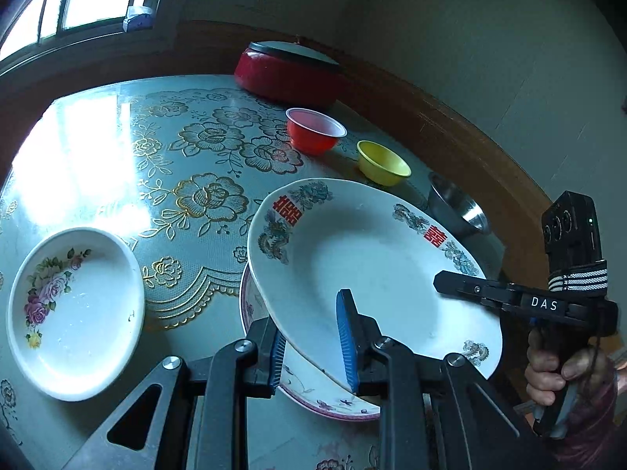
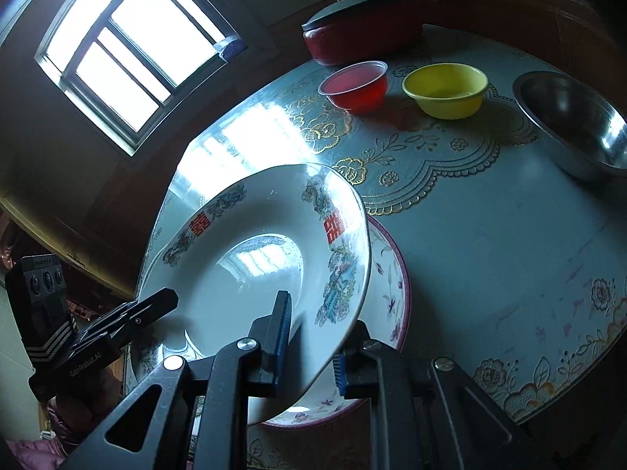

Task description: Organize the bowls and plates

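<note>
Both grippers hold one dish: the left gripper (image 1: 313, 346) pinches the near rim of the large plate with red characters (image 1: 372, 258) between its blue pads, and the right gripper (image 2: 311, 342) clamps the same plate's rim on its other side, one finger over the well and one beneath. The plate hangs tilted above the purple-rimmed plate (image 2: 386, 274), which lies flat on the table (image 2: 490, 258) low in the middle of the right wrist view, so the stacking looks underway but not finished; whether the two plates touch I cannot tell. In the left wrist view the carried plate's long axis runs from upper left to lower right, its face turned up toward the camera. Left to sort, by my reading: the small floral dish (image 1: 74, 309) alone at lower left of that view, and the row along the upper right, namely the red bowl (image 1: 315, 131), the yellow bowl (image 1: 382, 162) and the steel bowl (image 2: 576, 125), each standing apart and upright. A red lidded pot (image 1: 288, 72) sits behind them by the wall
</note>
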